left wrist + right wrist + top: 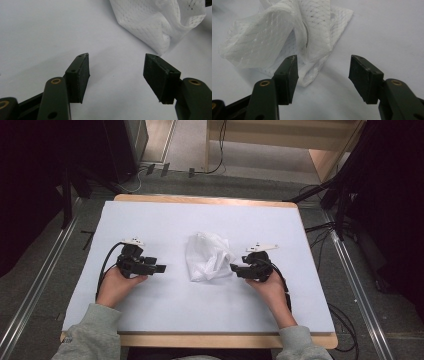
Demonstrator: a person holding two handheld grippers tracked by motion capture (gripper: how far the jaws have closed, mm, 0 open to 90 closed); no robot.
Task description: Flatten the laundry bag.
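Both tools gape wide, nothing gripped. White mesh bag (209, 256) lies crumpled mid-table (165, 217); left tool (161, 268) at its 9 o'clock, apart; right tool (234, 268) at 3, just beside.

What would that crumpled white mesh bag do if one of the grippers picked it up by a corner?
The white mesh bag would probably droop and unfold, not hold its shape: it lies in soft folds on the table. It looks light, since the netting is thin and see-through. A push would likely bunch it up more than slide it, though that is a guess.
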